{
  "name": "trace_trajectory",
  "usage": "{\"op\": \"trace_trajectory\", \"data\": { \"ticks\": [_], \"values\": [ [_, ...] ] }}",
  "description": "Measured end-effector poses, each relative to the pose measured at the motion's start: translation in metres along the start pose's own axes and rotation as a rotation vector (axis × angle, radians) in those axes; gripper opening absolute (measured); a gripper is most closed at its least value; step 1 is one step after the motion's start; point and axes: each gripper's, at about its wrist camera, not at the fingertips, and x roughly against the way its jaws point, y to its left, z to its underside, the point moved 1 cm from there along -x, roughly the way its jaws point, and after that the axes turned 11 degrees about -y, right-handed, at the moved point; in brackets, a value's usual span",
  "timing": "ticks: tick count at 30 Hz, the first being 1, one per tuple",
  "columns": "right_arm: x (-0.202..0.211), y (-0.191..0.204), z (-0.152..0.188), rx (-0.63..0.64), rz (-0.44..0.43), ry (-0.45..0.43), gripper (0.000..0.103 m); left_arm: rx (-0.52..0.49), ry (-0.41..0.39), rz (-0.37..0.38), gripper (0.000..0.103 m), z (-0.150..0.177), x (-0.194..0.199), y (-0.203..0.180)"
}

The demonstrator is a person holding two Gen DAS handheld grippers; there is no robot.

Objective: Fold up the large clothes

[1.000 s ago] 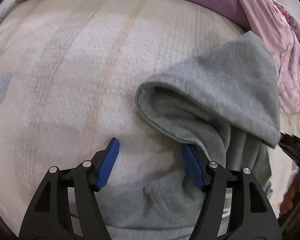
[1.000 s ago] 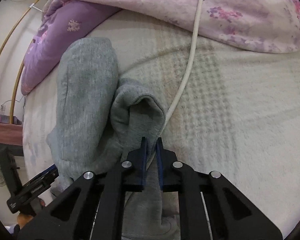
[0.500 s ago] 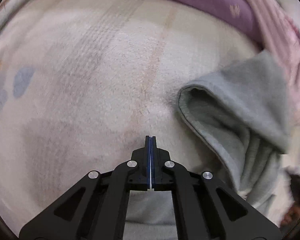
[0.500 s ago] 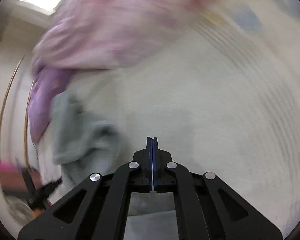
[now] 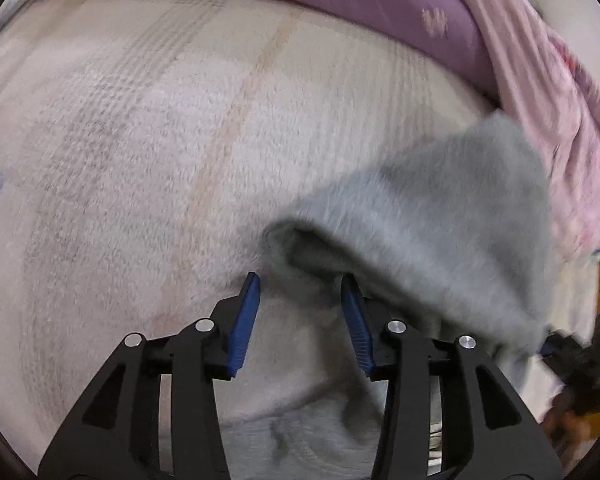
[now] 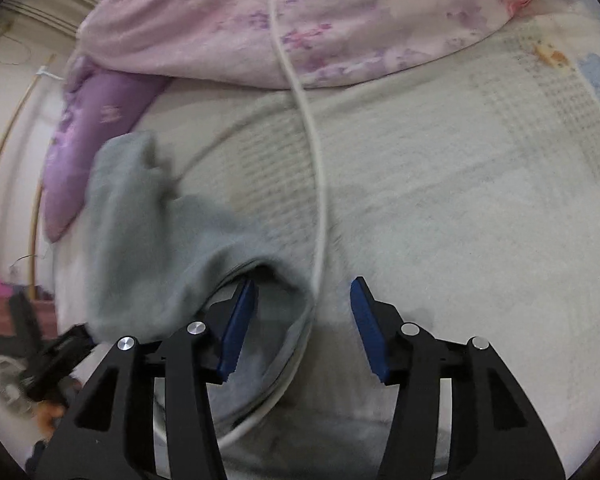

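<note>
Both claws are spread wide with nothing in them: left claw (image 5: 298, 312) hovers right at the open cuff of the grey garment (image 5: 440, 216), and right claw (image 6: 302, 320) straddles another bit of it (image 6: 148, 240). That garment is bunched up on the bed toward the pillow end, still unfolded as far as I can tell.

Main worry: a white cable (image 6: 312, 152) runs across the bed blanket (image 6: 460, 200) and right between the right claw's fingers, so a pinch there could snag it with the fabric. Fuzzy pale blanket, purple pillow (image 5: 380, 12) and pink floral duvet (image 6: 340, 20) at the head edge.
</note>
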Motion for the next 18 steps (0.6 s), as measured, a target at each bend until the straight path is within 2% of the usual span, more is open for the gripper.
{"op": "trace_trajectory", "data": {
  "ticks": [1, 2, 4, 7, 9, 10, 11, 12, 13, 14, 15, 16, 18],
  "values": [
    [-0.001, -0.001, -0.001, -0.009, -0.023, 0.010, 0.008, 0.023, 0.000, 0.026, 0.043, -0.003, 0.004, 0.004],
    [0.001, -0.002, -0.001, -0.005, -0.025, 0.005, 0.007, 0.033, -0.002, 0.051, 0.043, -0.004, 0.007, 0.008],
    [0.006, -0.001, -0.003, 0.012, -0.038, -0.008, 0.007, 0.034, -0.017, 0.078, 0.043, -0.004, 0.017, 0.019],
    [0.012, -0.007, -0.008, 0.000, -0.063, -0.022, 0.006, -0.006, 0.024, 0.003, 0.043, 0.001, 0.005, 0.025],
    [0.016, -0.011, -0.009, -0.012, -0.076, -0.017, 0.006, -0.025, 0.010, -0.010, 0.043, 0.000, 0.000, 0.022],
    [0.017, -0.004, -0.012, -0.003, -0.074, -0.025, 0.006, -0.057, -0.006, -0.023, 0.039, -0.001, -0.001, 0.017],
    [0.022, -0.002, -0.013, 0.008, -0.071, -0.050, 0.006, -0.083, -0.031, -0.043, 0.006, -0.004, 0.000, 0.009],
    [0.029, 0.000, -0.013, 0.006, -0.079, -0.068, 0.006, -0.103, -0.073, -0.075, 0.005, -0.007, 0.010, 0.009],
    [0.044, -0.001, -0.016, -0.015, -0.113, -0.115, 0.006, -0.085, -0.113, -0.072, 0.005, -0.007, 0.025, 0.000],
    [0.058, 0.001, -0.014, -0.024, -0.130, -0.143, 0.006, -0.065, -0.158, -0.044, 0.005, -0.009, 0.045, 0.003],
    [0.073, -0.003, -0.016, -0.038, -0.138, -0.181, 0.006, -0.067, -0.197, -0.047, 0.005, -0.007, 0.066, 0.008],
    [0.080, -0.008, -0.015, -0.047, -0.128, -0.191, 0.006, -0.074, -0.220, -0.059, 0.005, -0.004, 0.078, 0.014],
    [0.081, -0.030, -0.007, -0.071, -0.095, -0.169, 0.006, -0.067, -0.215, -0.085, 0.005, 0.010, 0.085, 0.025]
  ]
}}
